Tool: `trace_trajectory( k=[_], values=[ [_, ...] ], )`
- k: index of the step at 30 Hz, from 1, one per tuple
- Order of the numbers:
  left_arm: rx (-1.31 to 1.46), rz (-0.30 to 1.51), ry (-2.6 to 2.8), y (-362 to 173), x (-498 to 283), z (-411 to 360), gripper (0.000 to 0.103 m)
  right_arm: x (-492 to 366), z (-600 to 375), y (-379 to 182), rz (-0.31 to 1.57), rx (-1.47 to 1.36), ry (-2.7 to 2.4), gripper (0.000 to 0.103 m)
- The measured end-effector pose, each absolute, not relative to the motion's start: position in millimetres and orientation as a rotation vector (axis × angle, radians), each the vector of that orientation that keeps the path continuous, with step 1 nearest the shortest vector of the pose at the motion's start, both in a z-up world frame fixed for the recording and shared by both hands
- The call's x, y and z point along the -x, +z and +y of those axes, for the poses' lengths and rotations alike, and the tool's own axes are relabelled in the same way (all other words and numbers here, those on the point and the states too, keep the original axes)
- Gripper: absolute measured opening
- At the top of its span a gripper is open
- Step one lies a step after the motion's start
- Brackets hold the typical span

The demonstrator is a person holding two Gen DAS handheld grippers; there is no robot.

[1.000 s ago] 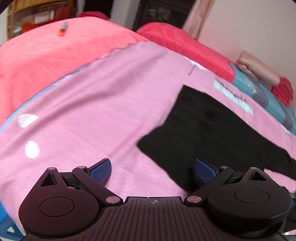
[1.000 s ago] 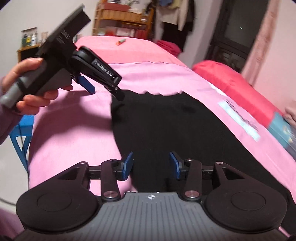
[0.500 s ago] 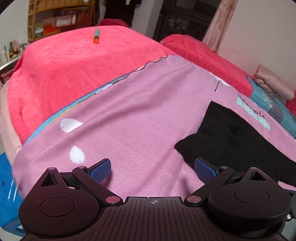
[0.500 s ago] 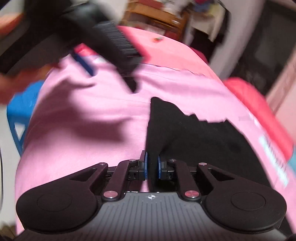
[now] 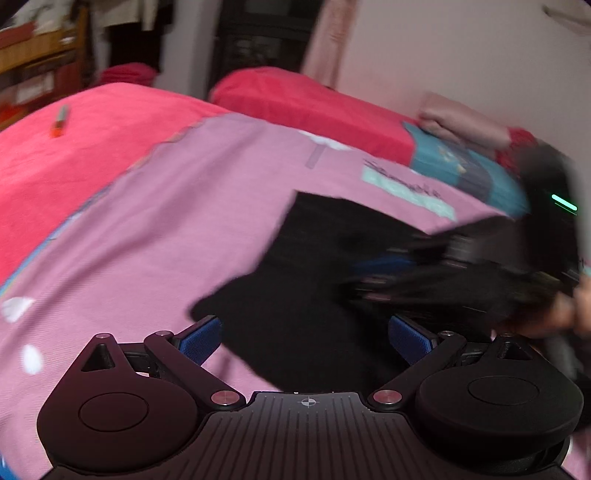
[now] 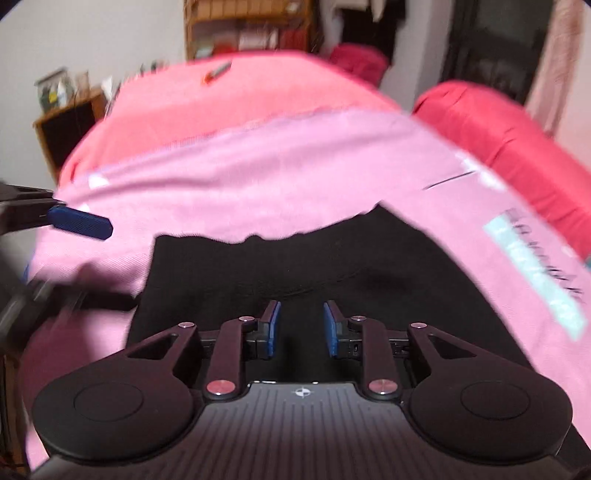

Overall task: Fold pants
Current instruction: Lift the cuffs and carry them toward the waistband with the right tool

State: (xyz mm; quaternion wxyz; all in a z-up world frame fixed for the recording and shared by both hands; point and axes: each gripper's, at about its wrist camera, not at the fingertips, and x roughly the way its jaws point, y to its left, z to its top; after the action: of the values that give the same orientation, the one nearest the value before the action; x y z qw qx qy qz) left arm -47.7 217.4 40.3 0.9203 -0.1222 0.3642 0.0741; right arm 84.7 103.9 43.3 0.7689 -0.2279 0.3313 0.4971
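Observation:
Black pants point(image 5: 314, 280) lie flat on a pink sheet point(image 5: 166, 229) on the bed. My left gripper point(image 5: 304, 338) is open wide above their near-left corner, with nothing between its pads. In the right wrist view the pants point(image 6: 369, 266) fill the middle. My right gripper point(image 6: 302, 328) hovers over them with its jaws opening. The pads stand apart and no fold is pinched between them. The right gripper point(image 5: 388, 273) also shows blurred in the left wrist view, a hand point(image 5: 561, 314) behind it. One blue left finger point(image 6: 81, 223) juts in from the left.
A red blanket point(image 5: 74, 155) covers the far side of the bed, with an orange marker point(image 5: 59, 120) on it. Red pillows point(image 5: 303, 99) and folded pink cloth point(image 5: 465, 122) lie by the wall. Wooden shelves point(image 6: 251, 29) and a small cabinet point(image 6: 66, 122) stand beyond the bed.
The right gripper was shut on the pants' edge half a second ago; now its jaws are apart and it sits further over the pants. The left gripper swung back toward the pants.

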Motion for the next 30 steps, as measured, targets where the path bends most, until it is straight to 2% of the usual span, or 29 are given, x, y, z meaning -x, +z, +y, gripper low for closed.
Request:
trace_trajectory(
  k=[2, 4, 9, 13, 16, 18, 21, 26, 30],
  values=[
    [0.18, 0.825, 0.192, 21.4, 32.9, 207.8, 0.103, -101.1, 139.2, 14.4, 0.784, 0.511, 1.083, 0.017],
    [0.206, 0.893, 0.184, 1.1, 26.6, 209.4, 0.103, -111.1, 155.7, 3.5, 0.71, 0.477, 1.093, 0.018],
    [0.166, 0.841, 0.159, -6.1, 38.6, 208.4, 0.103, -135.3, 131.4, 21.4, 0.797, 0.314, 1.144, 0.018],
    [0.169, 0.836, 0.164, -8.8, 37.5, 209.6, 0.103, -156.2, 114.9, 33.6, 0.72, 0.354, 1.006, 0.031],
    [0.167, 0.826, 0.173, -7.9, 37.5, 207.9, 0.103, -180.7, 136.8, 6.4, 0.771, 0.407, 0.921, 0.029],
    [0.164, 0.822, 0.177, -8.8, 37.8, 207.1, 0.103, -188.4, 147.4, -3.8, 0.728, 0.372, 0.913, 0.029],
    [0.156, 0.826, 0.176, -8.0, 37.8, 206.4, 0.103, -201.0, 154.3, -2.4, 0.705, 0.287, 0.836, 0.038],
    [0.158, 0.817, 0.162, -8.7, 42.2, 207.0, 0.103, -192.7, 127.2, 8.9, 0.744, 0.229, 0.87, 0.038],
    [0.153, 0.844, 0.169, -7.2, 37.0, 206.8, 0.103, -188.2, 145.7, -6.1, 0.784, 0.268, 0.874, 0.043]
  ],
)
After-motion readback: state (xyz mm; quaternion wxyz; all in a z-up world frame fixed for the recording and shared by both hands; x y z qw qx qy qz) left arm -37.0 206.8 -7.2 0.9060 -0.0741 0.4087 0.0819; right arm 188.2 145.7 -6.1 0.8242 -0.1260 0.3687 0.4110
